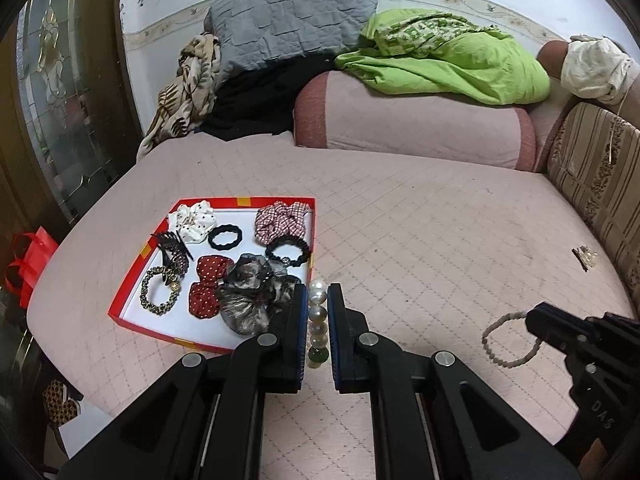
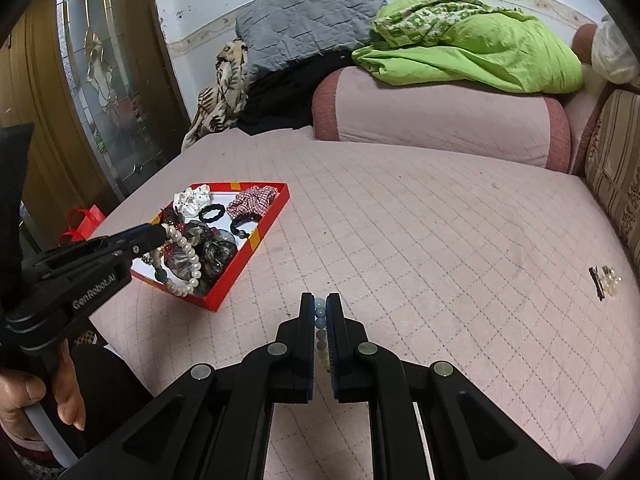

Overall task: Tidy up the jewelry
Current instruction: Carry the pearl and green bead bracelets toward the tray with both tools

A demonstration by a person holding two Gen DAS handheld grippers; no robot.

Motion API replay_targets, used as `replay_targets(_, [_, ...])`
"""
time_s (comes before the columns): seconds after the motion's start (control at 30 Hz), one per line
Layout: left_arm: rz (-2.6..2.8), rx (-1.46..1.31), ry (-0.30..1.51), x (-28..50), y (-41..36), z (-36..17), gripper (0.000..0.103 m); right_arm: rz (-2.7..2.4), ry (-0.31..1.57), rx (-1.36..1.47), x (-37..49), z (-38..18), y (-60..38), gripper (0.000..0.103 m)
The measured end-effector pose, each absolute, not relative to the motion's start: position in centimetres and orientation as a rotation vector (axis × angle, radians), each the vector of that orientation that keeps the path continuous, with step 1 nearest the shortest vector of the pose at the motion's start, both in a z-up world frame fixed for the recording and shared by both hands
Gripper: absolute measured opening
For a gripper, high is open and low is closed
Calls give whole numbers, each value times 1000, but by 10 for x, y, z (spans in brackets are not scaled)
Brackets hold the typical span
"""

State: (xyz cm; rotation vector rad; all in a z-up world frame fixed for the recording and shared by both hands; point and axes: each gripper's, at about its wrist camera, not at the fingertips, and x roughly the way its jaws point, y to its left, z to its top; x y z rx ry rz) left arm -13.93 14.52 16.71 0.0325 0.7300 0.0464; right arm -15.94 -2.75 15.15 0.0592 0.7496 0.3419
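jaws: left gripper [image 1: 318, 320] clamps pearl bracelet [image 1: 317, 312]; right gripper [image 2: 319, 320] clamps bead bracelet [image 2: 320, 322], both angled down.

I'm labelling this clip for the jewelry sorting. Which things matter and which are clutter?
In the job:
left gripper holding pearl bracelet
right gripper holding pale bead bracelet
red tray
loose clip

Lying about:
grey pillow
green cloth
red bag

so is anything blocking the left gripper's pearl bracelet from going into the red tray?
Nothing visible blocks the way. The left gripper holds the pearl bracelet at the near edge of the red tray. The grey scrunchie fills the nearest corner, so the bracelet may land on it; bare white floor remains further left.
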Motion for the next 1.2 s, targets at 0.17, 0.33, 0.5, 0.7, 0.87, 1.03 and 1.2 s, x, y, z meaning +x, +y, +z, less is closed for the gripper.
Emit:
replay_targets(0.17, [50,28,734,-137,147,166,9,346,747,44,-156,155,-21,7])
replay_targets(0.33, [44,31,737,-136,147,166,9,348,750,22,-154,157,-16,7])
replay_targets(0.5, [46,29,735,-136,147,166,9,357,737,-2,-151,165,-6,7])
replay_targets(0.7, [60,29,735,-136,152,166,9,367,726,-31,-150,172,4,7])
replay_targets(0.87, [89,12,736,-135,165,168,9,378,722,-51,-146,177,12,7])
replay_targets(1.03, [116,-9,738,-136,180,169,9,394,716,-54,-144,181,20,7])
replay_targets(1.2, [128,-24,742,-134,189,167,9,409,710,-87,-142,184,32,7])
